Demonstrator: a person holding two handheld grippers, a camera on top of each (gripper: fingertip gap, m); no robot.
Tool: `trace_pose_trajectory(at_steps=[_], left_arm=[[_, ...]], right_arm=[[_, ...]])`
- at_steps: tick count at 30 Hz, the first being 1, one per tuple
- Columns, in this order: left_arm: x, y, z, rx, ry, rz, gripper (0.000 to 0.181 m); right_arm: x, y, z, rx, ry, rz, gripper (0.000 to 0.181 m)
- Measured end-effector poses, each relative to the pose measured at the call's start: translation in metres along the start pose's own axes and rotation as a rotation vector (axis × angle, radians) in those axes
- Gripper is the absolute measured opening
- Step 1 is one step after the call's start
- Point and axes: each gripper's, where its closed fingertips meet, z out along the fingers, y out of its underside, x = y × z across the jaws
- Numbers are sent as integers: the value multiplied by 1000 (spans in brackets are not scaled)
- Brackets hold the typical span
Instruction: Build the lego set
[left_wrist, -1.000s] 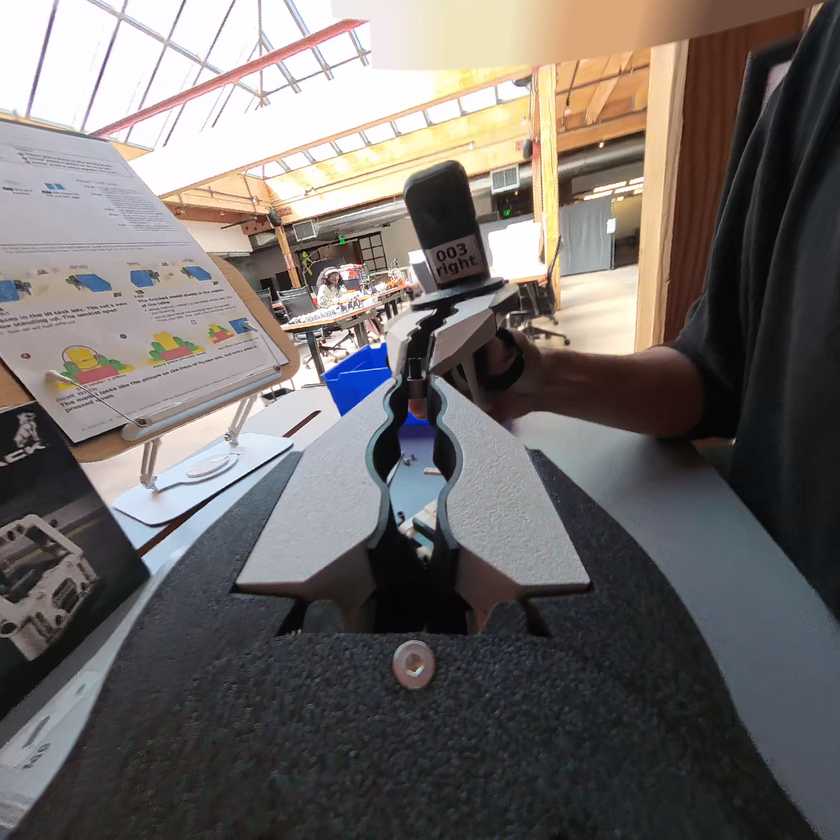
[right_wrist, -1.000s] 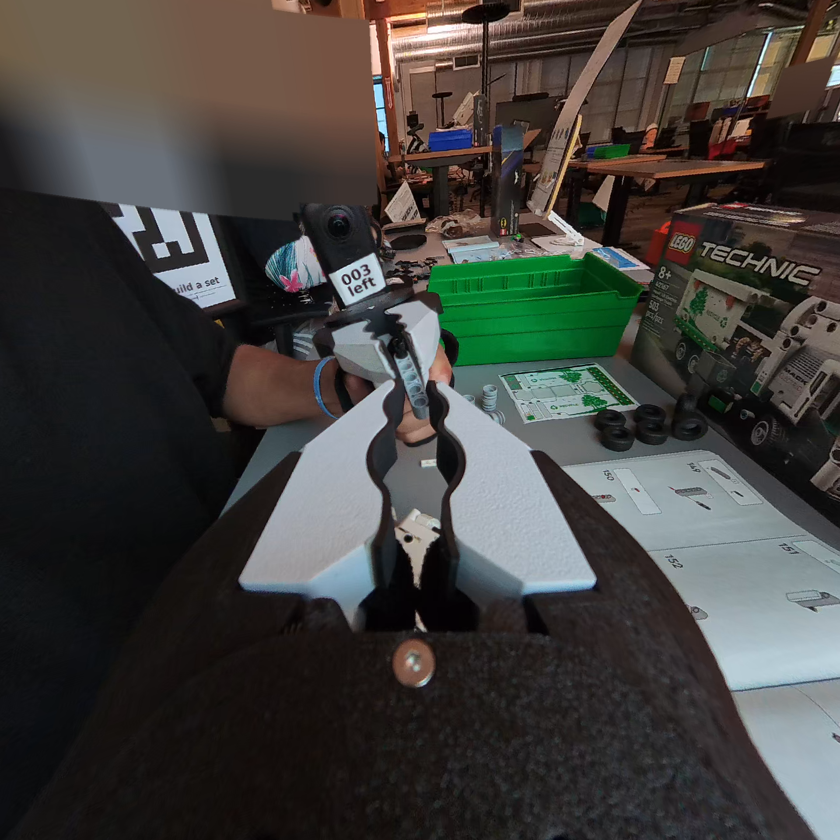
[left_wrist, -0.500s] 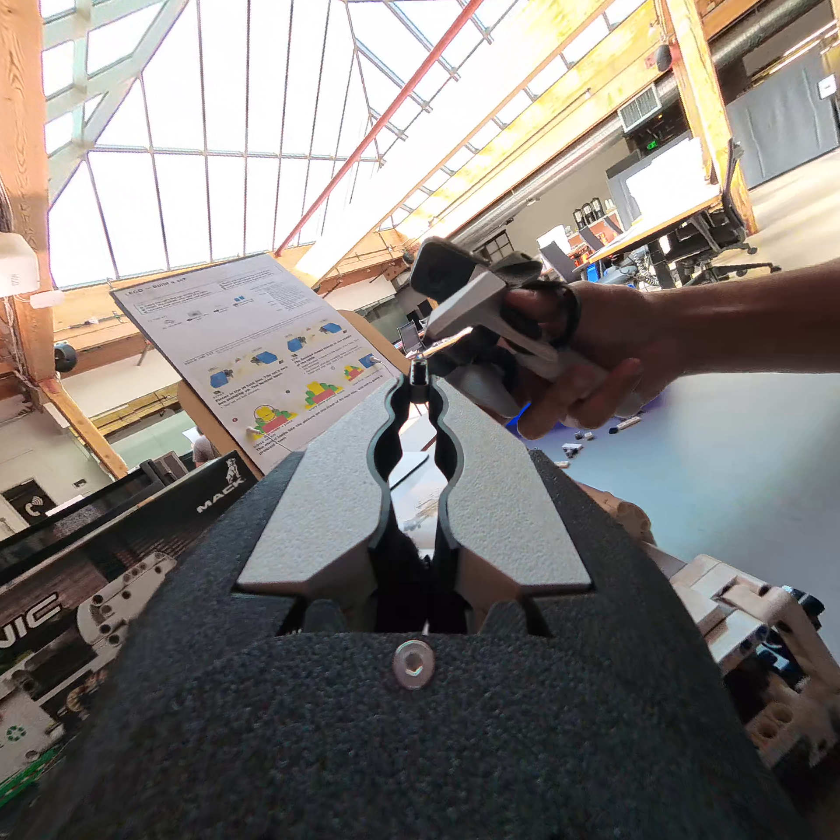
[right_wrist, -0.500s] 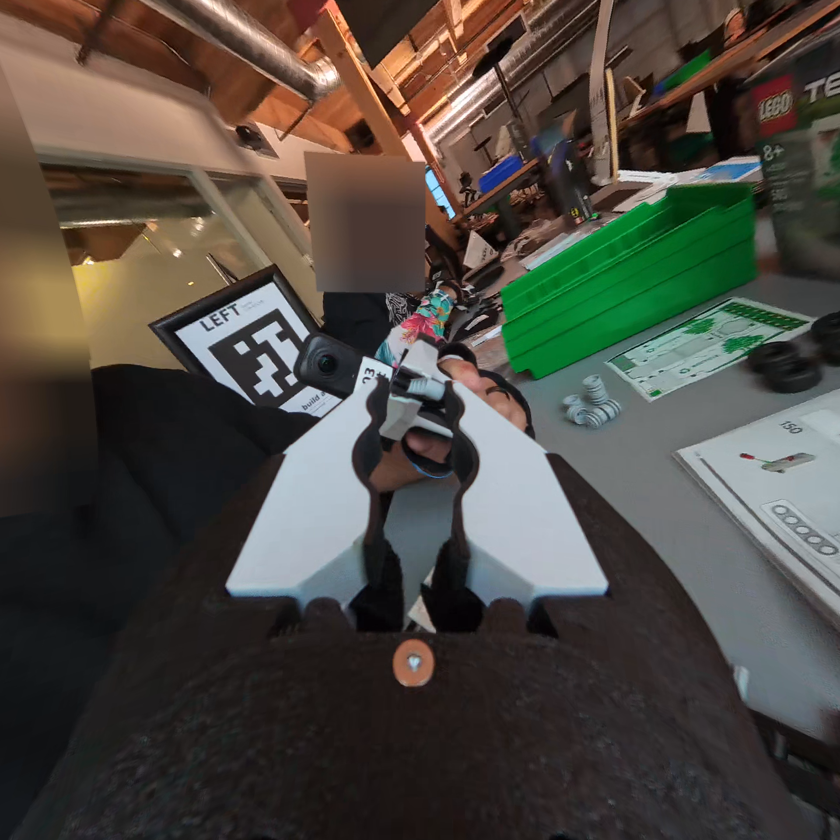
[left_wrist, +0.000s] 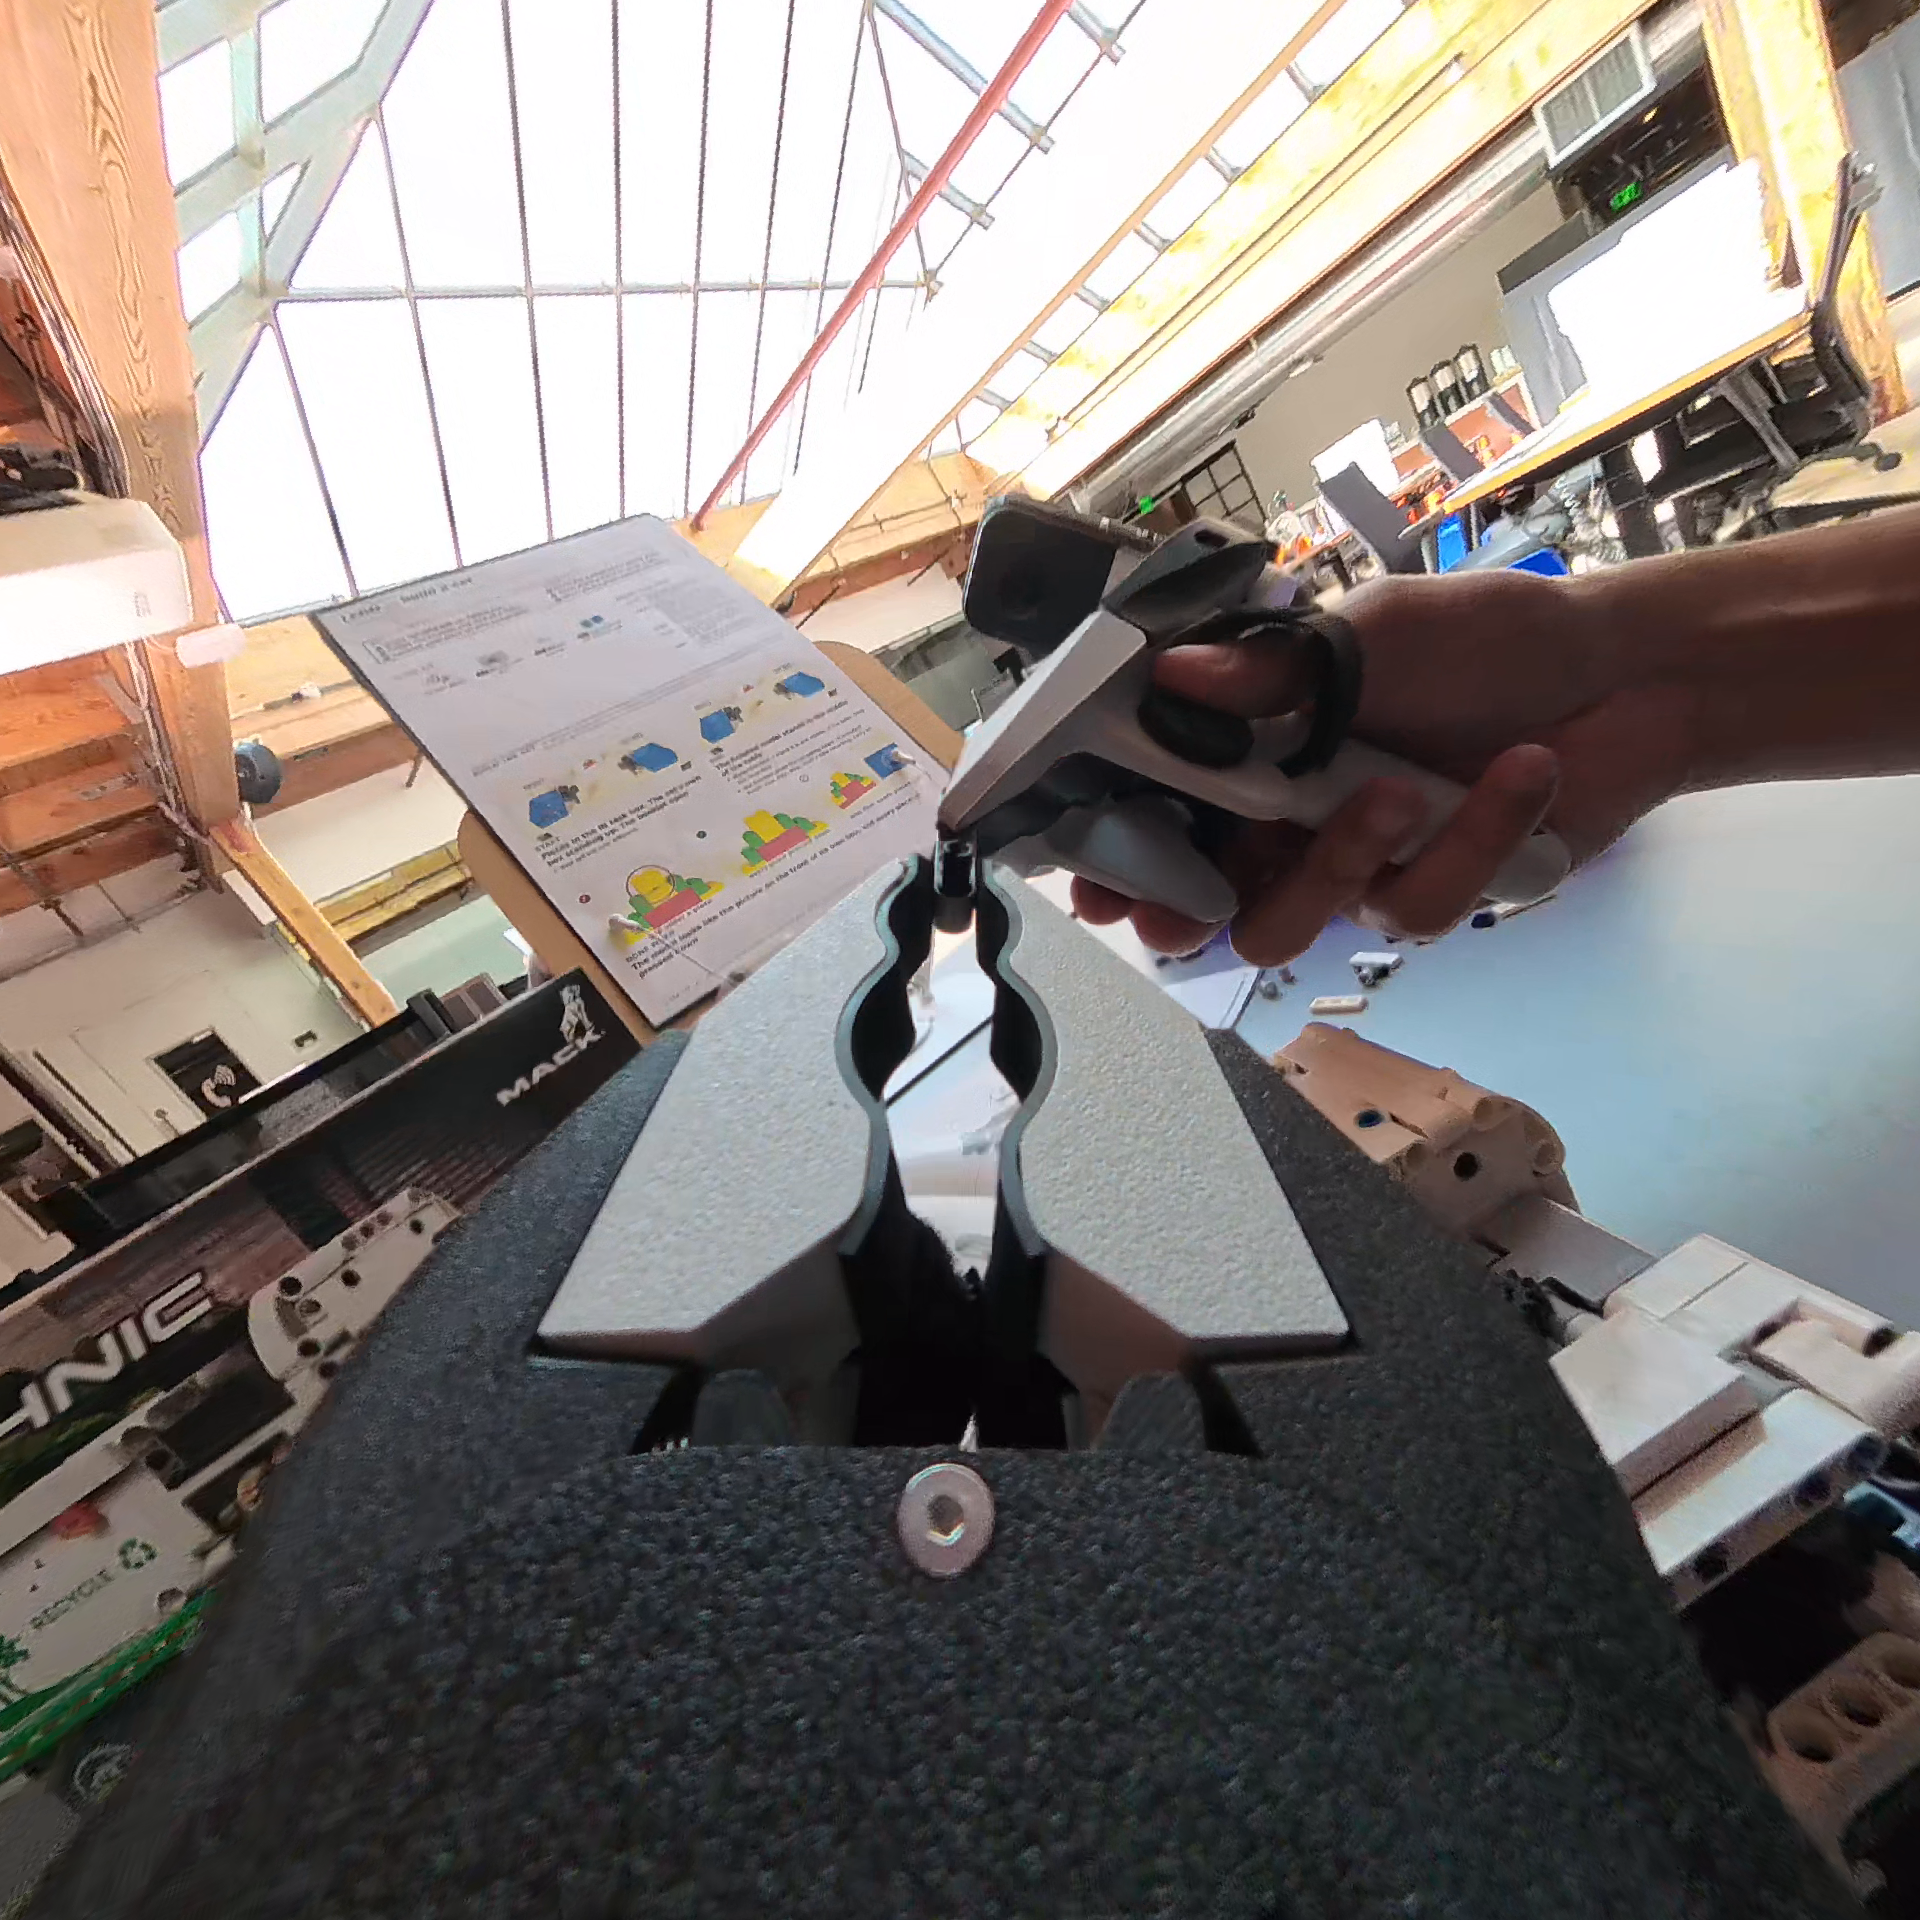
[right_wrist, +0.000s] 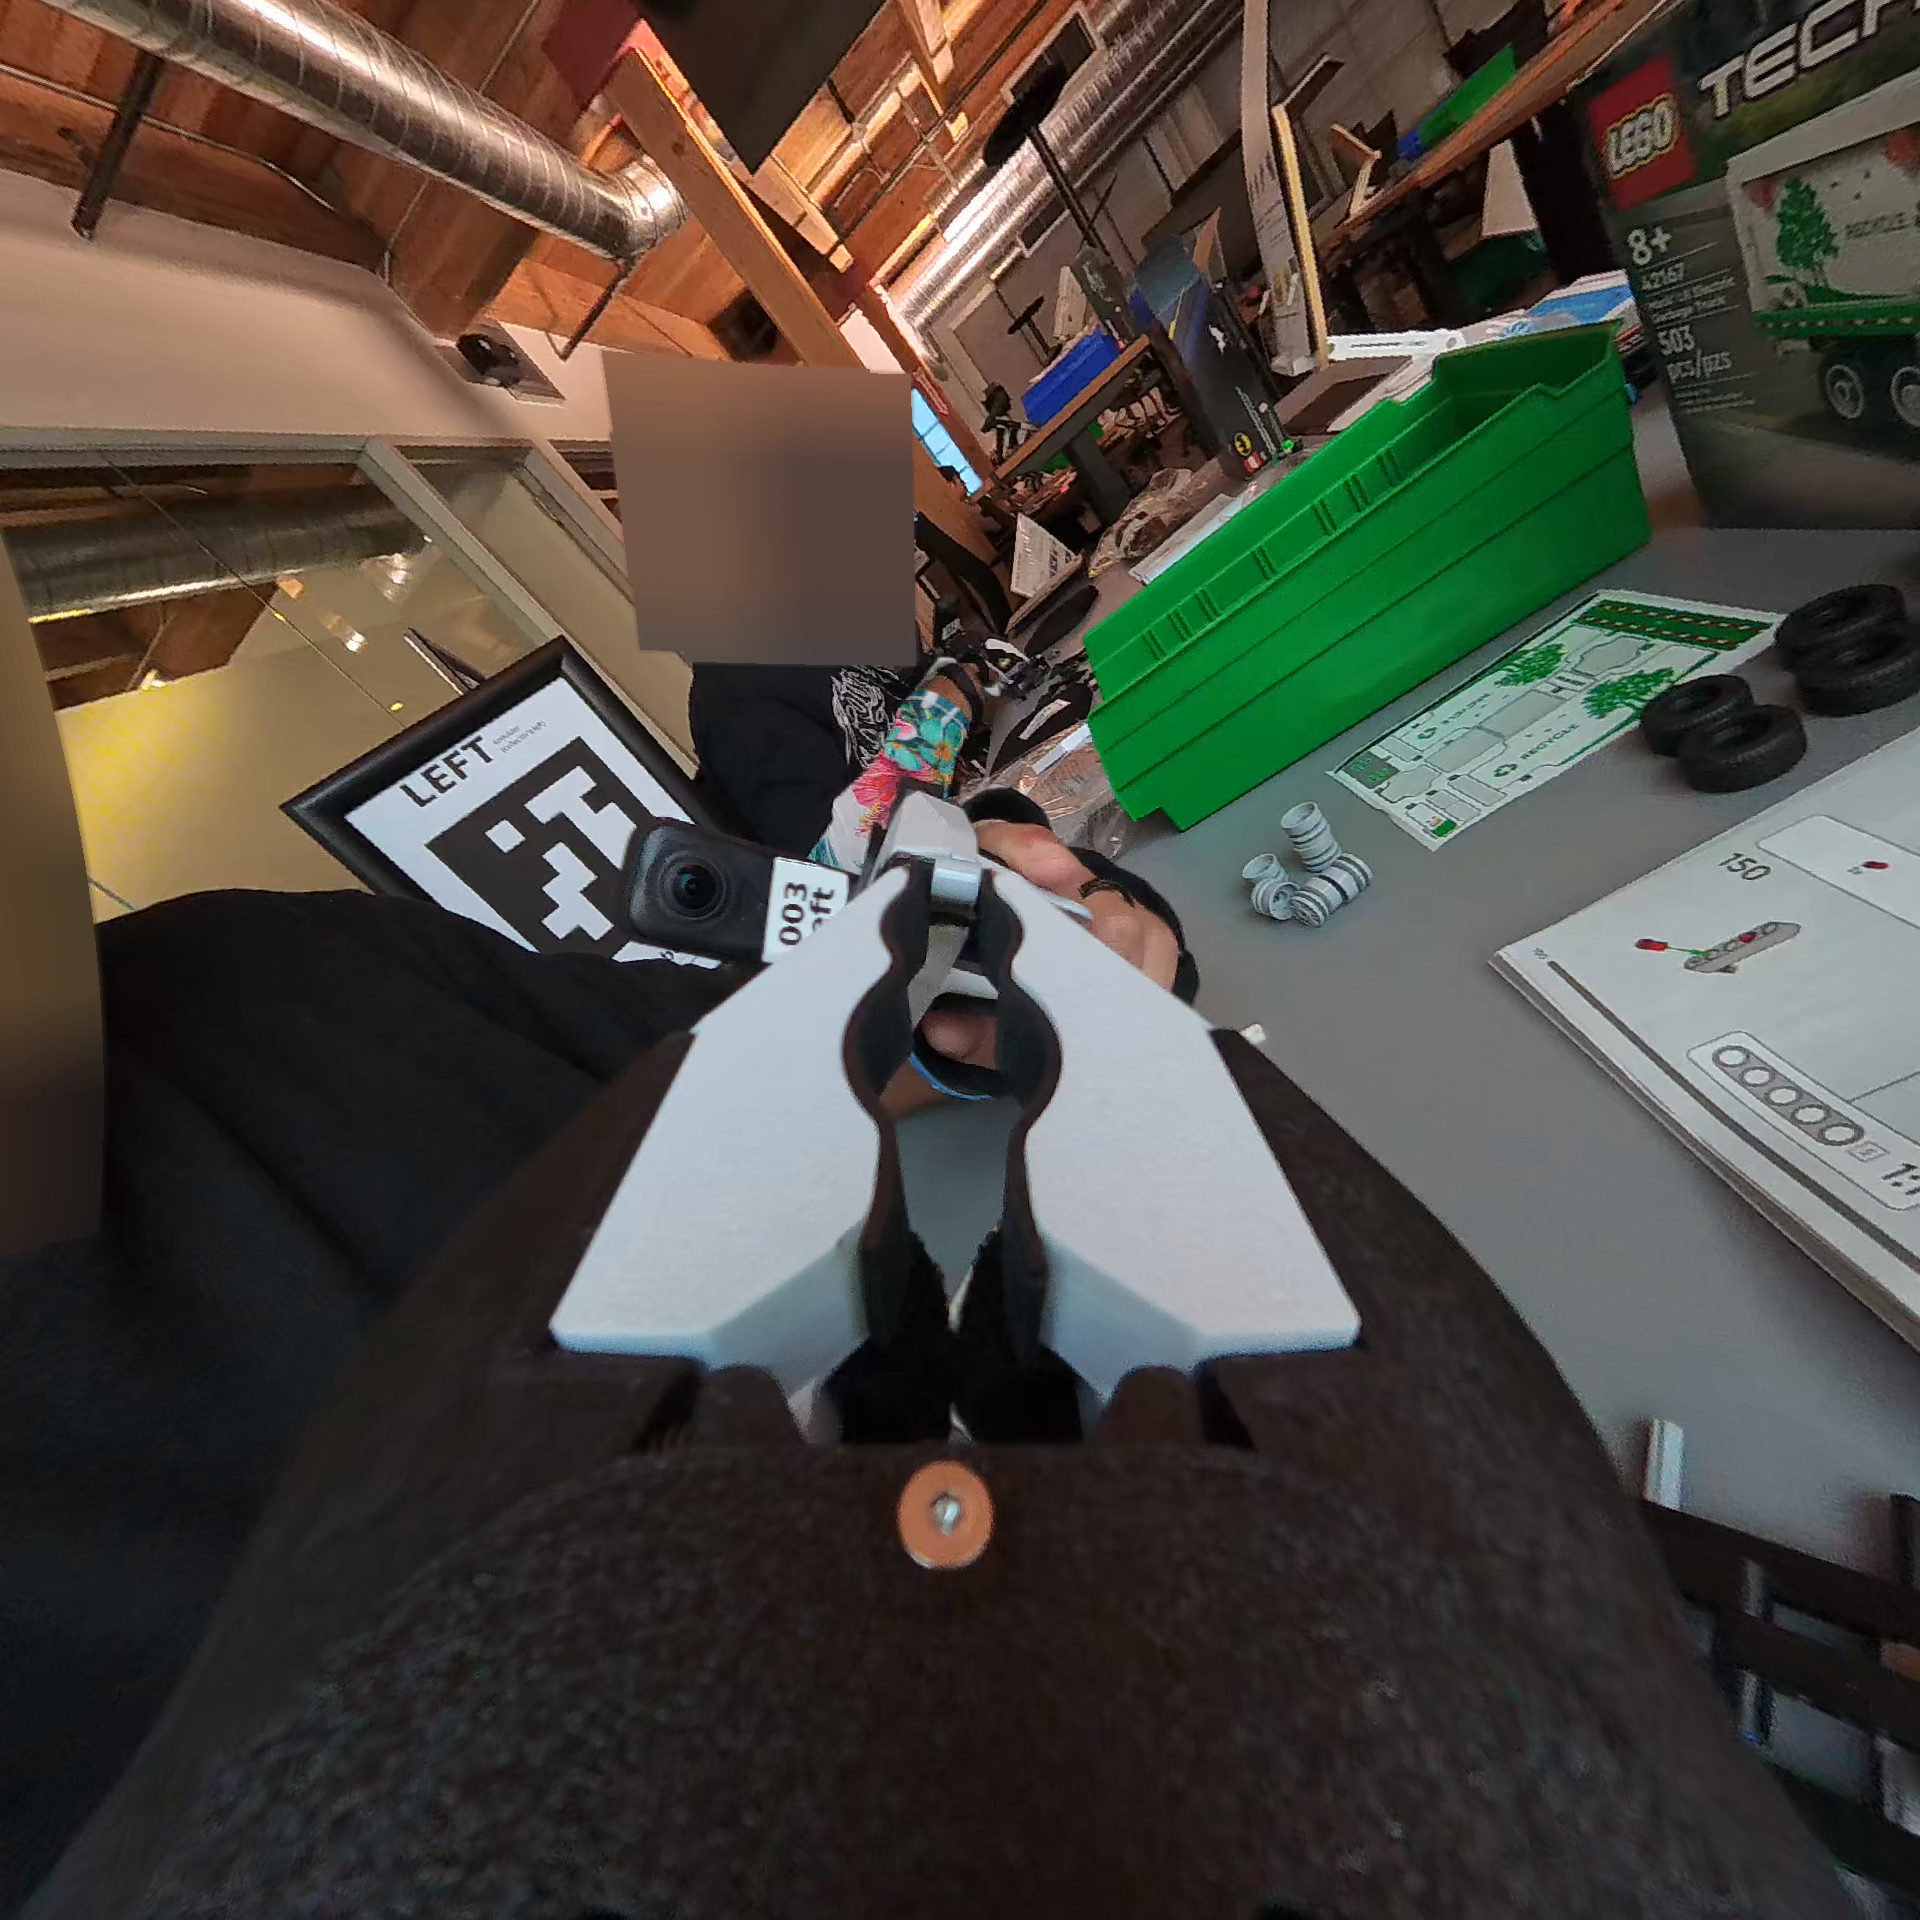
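In the left wrist view my left gripper (left_wrist: 953, 883) is shut on a small dark grey Lego beam (left_wrist: 954, 868), seen end-on at its tips and held in the air. My right gripper (left_wrist: 961, 826), held by a hand, comes in from the right and its closed tips touch that beam from above. In the right wrist view my right gripper (right_wrist: 951, 883) has its tips closed around a grey Lego piece (right_wrist: 954, 883). I cannot tell whether this is the same beam. The left gripper's white fingers (right_wrist: 920, 831) sit right behind it.
A partly built white Lego model (left_wrist: 1662, 1351) lies at the right. An instruction sheet on a stand (left_wrist: 665, 769) and the Lego box (left_wrist: 260, 1247) are at the left. A green bin (right_wrist: 1403, 582), black tyres (right_wrist: 1745, 727), grey hubs (right_wrist: 1309, 873) and an open booklet (right_wrist: 1766, 1039) are on the grey table. Both grippers' tips are close together, under 4 cm apart.
Both grippers have tilted upward and rolled, staying tip to tip. The right gripper now reaches the beam from the right and above instead of head-on.
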Motion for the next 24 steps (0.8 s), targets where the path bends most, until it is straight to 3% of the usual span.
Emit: trace_pose_trajectory(at_steps=[4,8,13,17,24], left_arm=[[-3,23,5,-142,-15,-101,8],[-19,56,2,-296,-26,-325,11],[-29,97,-7,-454,18,-539,14],[-28,127,-16,-602,22,-549,14],[-24,150,-23,-692,33,-561,12]], right_arm=[[21,-8,-13,-10,171,-89,7],[80,-21,-67,-73,605,-270,7],[127,-11,-115,-207,887,-314,7],[146,1,-129,-313,992,-360,7],[151,5,-123,-262,953,-288,7]])
